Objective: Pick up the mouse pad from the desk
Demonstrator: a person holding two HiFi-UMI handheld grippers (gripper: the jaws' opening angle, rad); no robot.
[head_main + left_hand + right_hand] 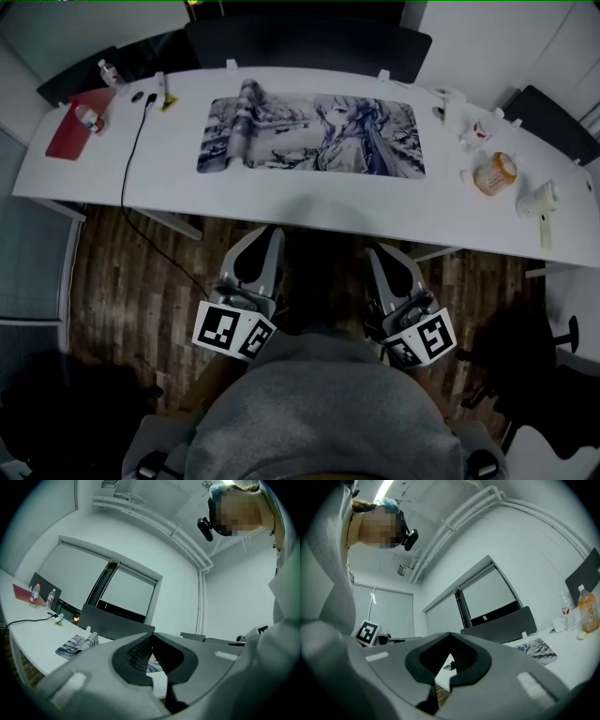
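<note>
The mouse pad (314, 136), a long mat with a grey-blue anime print, lies flat in the middle of the white desk (281, 202); its left end is curled up into a small roll. Both grippers are short of the desk's front edge, over the wooden floor, and point toward the pad. My left gripper (272, 231) is shut with nothing in it, and so is my right gripper (373, 251). In the left gripper view the closed jaws (151, 635) frame the pad's rolled end (75, 645). Past the closed right gripper (451, 633) in its own view, the pad's other end (536, 649) shows.
A red folder (73, 127) and small bottles (110, 72) sit at the desk's left end, with a black cable (134, 155) running off the front edge. A jar (494, 172), a cup (480, 129) and a white handheld device (539, 204) are on the right. Dark chairs (309, 42) stand behind.
</note>
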